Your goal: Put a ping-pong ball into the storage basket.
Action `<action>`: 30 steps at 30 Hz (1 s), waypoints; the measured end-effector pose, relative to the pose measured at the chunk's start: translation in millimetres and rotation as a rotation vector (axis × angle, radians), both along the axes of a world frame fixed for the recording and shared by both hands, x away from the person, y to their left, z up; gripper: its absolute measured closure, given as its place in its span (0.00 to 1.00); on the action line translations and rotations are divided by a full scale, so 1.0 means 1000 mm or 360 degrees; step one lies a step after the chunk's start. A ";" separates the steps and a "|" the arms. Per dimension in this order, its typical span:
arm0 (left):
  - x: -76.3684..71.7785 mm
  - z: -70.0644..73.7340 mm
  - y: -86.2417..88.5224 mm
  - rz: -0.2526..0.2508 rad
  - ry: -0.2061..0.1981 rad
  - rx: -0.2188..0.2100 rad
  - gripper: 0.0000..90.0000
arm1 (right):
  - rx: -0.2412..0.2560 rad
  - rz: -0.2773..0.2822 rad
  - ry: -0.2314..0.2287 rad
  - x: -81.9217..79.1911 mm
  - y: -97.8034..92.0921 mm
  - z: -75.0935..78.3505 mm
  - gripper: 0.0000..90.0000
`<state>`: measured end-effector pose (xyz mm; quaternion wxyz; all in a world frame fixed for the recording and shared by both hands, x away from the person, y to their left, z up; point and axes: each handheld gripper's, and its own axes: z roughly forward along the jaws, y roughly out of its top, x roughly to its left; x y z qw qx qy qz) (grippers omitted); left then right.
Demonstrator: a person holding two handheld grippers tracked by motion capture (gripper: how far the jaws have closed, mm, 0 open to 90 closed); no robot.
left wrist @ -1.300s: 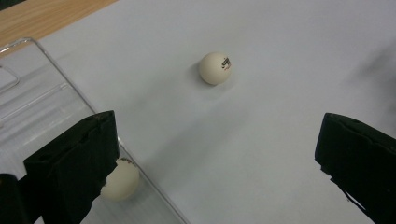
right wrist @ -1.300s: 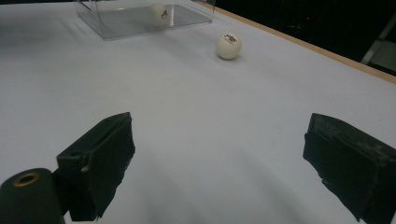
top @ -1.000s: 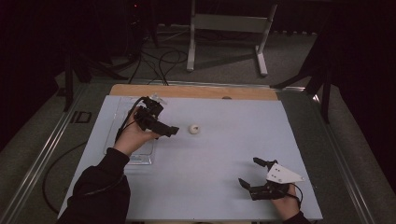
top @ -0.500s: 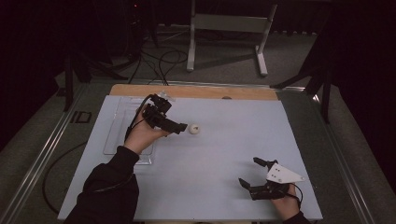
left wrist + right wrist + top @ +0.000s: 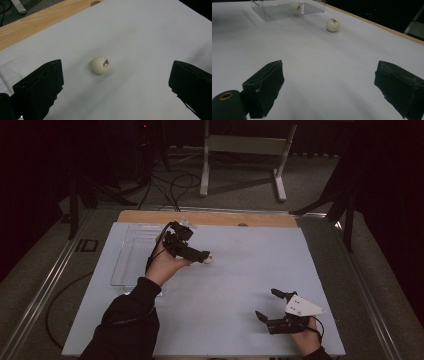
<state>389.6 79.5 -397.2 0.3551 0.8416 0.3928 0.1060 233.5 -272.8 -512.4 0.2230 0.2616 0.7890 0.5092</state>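
Hovering left gripper (image 5: 115,82), jaws wide apart, nothing held; smooth white ball (image 5: 100,65) with printed logo sits between them on matte white table (image 5: 140,30). Right gripper view adds a second ball (image 5: 294,6) in clear plastic tray (image 5: 274,11). Right gripper (image 5: 274,309) also spread, empty.

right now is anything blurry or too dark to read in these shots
High view: the room beyond the table is nearly black, the white mat evenly lit. Left gripper view: the ping-pong ball is slightly smeared, its printed mark unreadable, a soft shadow beside it. Right gripper view: the near tongs are soft, and a second ball in the clear tray looks blurred.
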 end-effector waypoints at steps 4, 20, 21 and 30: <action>0.001 -0.005 -0.009 0.0014 -0.0018 0.0002 0.01 | 0.0007 -0.0005 0.0002 0.000 0.000 0.001 0.10; 0.003 -0.022 -0.028 0.0180 -0.0135 -0.0109 0.02 | 0.0012 -0.0009 0.0002 -0.001 -0.001 0.001 0.10; 0.003 -0.025 -0.029 0.0206 -0.0155 -0.0130 0.02 | 0.0012 -0.0009 0.0004 -0.001 -0.001 0.001 0.10; 0.003 -0.038 -0.040 0.0272 -0.0223 -0.0101 0.02 | 0.0012 -0.0005 0.0003 0.000 -0.001 0.001 0.10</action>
